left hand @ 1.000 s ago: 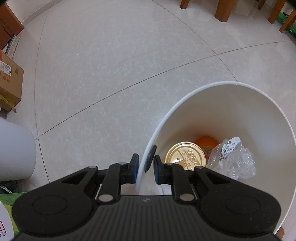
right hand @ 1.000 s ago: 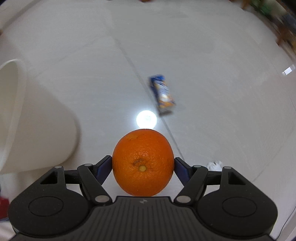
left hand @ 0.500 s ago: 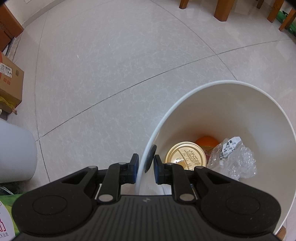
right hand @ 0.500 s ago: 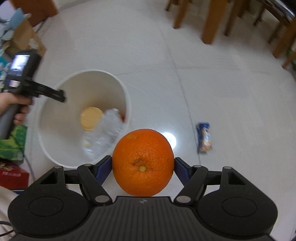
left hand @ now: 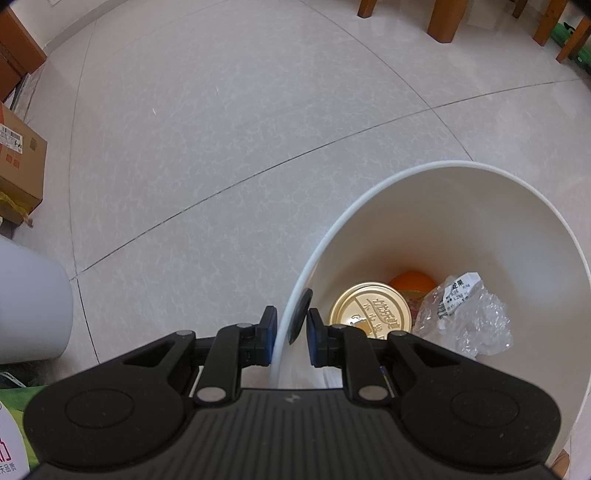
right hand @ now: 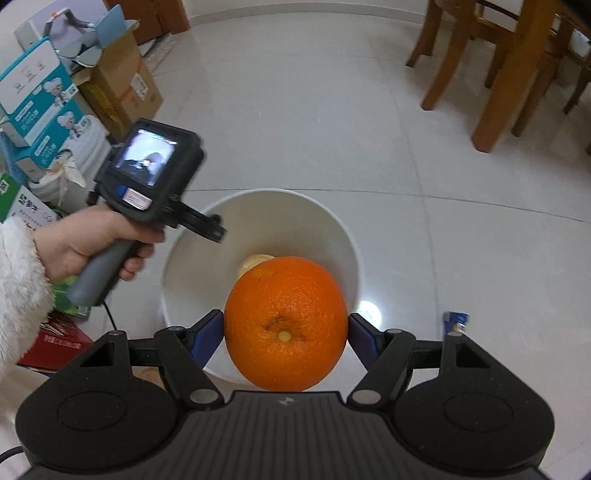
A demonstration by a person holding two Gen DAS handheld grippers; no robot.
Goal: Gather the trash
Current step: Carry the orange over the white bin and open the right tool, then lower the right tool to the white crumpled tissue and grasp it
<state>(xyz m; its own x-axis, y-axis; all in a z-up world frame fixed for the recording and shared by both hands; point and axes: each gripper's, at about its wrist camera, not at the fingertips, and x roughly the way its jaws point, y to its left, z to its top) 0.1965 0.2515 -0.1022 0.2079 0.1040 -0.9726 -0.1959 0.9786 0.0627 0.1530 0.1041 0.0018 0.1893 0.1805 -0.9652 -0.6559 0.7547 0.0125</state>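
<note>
A white bin (left hand: 480, 229) (right hand: 332, 236) stands on the tiled floor. My left gripper (left hand: 290, 334) is shut on its near rim, one finger outside and one inside. Inside lie a gold can lid (left hand: 370, 314), an orange (left hand: 412, 280) and a crumpled clear plastic bag (left hand: 467, 317). My right gripper (right hand: 285, 330) is shut on a large orange (right hand: 285, 325), held over the bin's near side. The left gripper's handle (right hand: 155, 184) shows in the right wrist view, gripped by a hand (right hand: 85, 243). A blue snack wrapper (right hand: 456, 319) lies on the floor to the right.
Cardboard boxes (right hand: 118, 88) (left hand: 18, 162) and blue-white cartons (right hand: 37, 96) crowd the left wall. A red box (right hand: 55, 343) sits by the bin's left. Wooden chair and table legs (right hand: 498, 92) (left hand: 443, 18) stand at the far right. A white round container (left hand: 29, 302) is at left.
My right gripper has swung with the orange from the open floor to above the bin, which now sits centred below. The left gripper has stayed on the rim.
</note>
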